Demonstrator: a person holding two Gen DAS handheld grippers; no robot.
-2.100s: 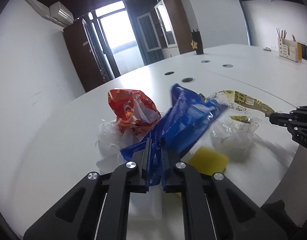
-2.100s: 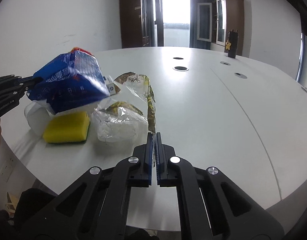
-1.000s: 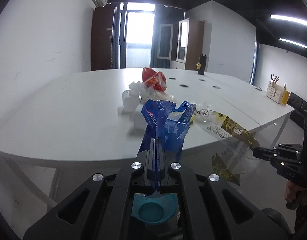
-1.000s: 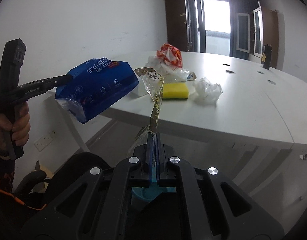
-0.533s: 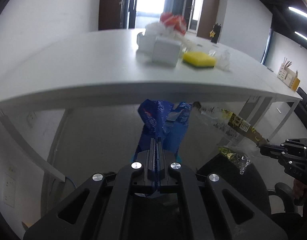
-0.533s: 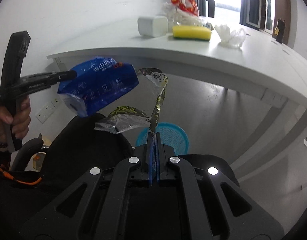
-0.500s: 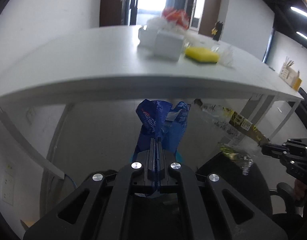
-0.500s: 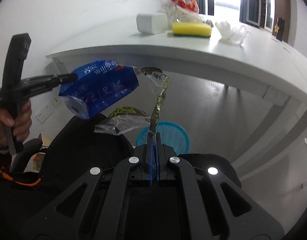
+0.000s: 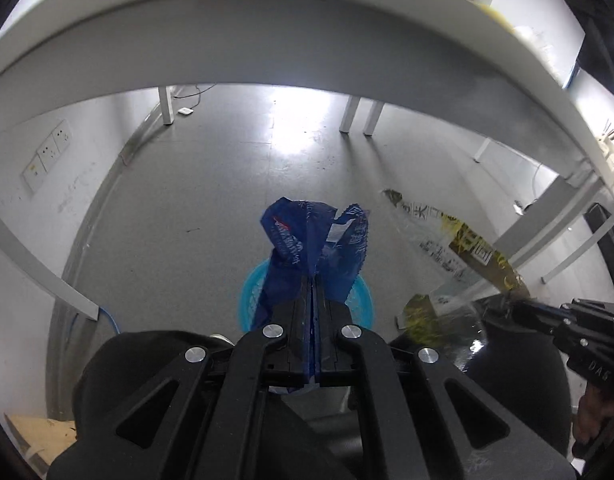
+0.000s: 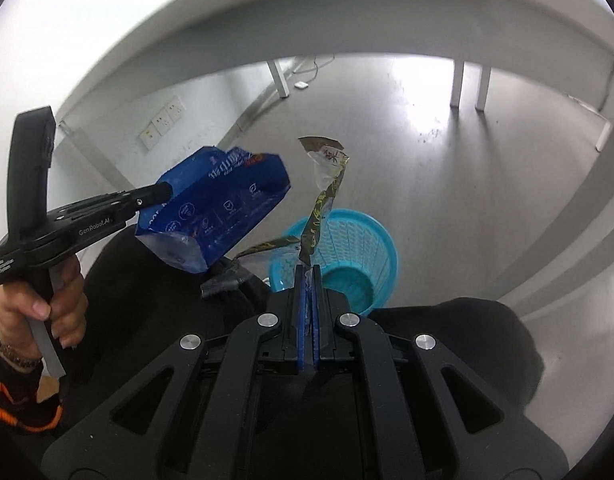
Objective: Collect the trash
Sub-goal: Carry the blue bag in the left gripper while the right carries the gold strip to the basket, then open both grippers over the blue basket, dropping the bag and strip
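My left gripper (image 9: 312,280) is shut on a crumpled blue plastic bag (image 9: 315,240) and holds it above a light blue waste basket (image 9: 249,300) on the floor. In the right wrist view the same bag (image 10: 219,208) hangs from the left gripper (image 10: 163,192) to the left of the basket (image 10: 359,248). My right gripper (image 10: 307,270) is shut on a clear wrapper with yellow-green print (image 10: 323,188), held over the basket's near rim. The wrapper also shows in the left wrist view (image 9: 459,256), held by the right gripper (image 9: 519,308).
The white table's edge (image 9: 267,40) arches overhead, with its legs (image 9: 349,114) on the grey floor. A black office chair (image 10: 467,320) sits close under both grippers. Wall sockets (image 9: 47,156) are at the left. A cardboard piece (image 9: 39,436) lies at lower left.
Both grippers have dropped from table height to below the table edge and tilted down, bringing the blue bag and the wrapper over the blue basket.
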